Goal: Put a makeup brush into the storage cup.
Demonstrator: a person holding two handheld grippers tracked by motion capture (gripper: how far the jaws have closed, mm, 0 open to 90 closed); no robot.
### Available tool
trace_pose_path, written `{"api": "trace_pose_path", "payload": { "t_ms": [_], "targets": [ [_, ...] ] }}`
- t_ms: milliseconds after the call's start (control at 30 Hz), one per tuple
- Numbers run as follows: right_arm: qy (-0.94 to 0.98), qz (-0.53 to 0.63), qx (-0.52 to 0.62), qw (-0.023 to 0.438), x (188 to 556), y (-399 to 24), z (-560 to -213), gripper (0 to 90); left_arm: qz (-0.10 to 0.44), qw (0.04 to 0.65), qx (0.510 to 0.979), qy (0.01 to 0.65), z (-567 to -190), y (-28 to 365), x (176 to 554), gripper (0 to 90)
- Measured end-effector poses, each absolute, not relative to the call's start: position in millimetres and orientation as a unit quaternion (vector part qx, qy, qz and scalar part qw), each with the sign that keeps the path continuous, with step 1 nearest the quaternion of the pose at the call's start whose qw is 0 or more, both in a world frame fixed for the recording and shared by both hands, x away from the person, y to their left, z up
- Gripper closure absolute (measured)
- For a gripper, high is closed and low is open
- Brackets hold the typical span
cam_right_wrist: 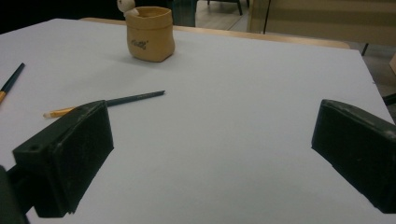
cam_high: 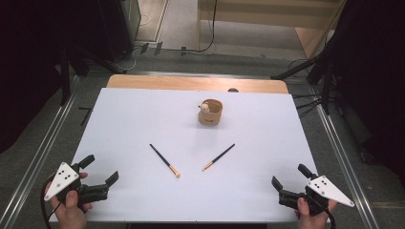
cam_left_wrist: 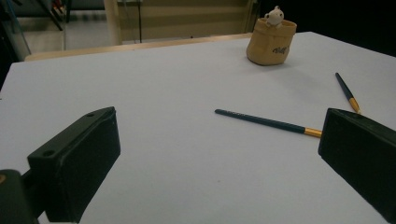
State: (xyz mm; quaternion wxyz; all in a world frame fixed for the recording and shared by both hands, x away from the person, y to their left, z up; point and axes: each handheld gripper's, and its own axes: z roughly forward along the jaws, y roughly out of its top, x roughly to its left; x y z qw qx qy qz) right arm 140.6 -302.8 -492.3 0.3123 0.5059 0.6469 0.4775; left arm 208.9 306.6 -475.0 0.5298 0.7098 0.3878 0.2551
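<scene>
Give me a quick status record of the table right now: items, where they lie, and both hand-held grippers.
surface: white table
holder: tan cup, upright, far centre, small figure on its rim
left brush: dark brush, flat, gold end toward the person
right brush: second brush, flat, apart from the first
left hand-held gripper: open, holding nothing, near left corner
right hand-held gripper: open, holding nothing, near right corner

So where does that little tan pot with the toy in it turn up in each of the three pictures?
High view: the tan pot stands upper centre on the white table.
Left gripper view: top right.
Right gripper view: top left.
Shared landmark: the two dark brushes lying in front of it, one at.
</scene>
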Motion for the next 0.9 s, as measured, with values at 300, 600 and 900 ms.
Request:
{"api": "trace_pose_path", "payload": {
  "t_ms": [300, 600, 900],
  "targets": [
    [0.662, 0.478, 0.494, 0.297, 141, -295, -490, 0.0, 0.255, 0.533, 0.712, 0.379, -471, 301, 206, 0.0],
    [0.686, 0.484, 0.472, 0.269, 150, -282, -484, 1.5, 0.256, 0.534, 0.711, 0.379, -469, 297, 209, 0.0],
    [0.696, 0.478, 0.462, 0.269, 158, -275, -472, 1.4, 0.259, 0.533, 0.716, 0.370, -470, 294, 210, 0.0]
  ]
}}
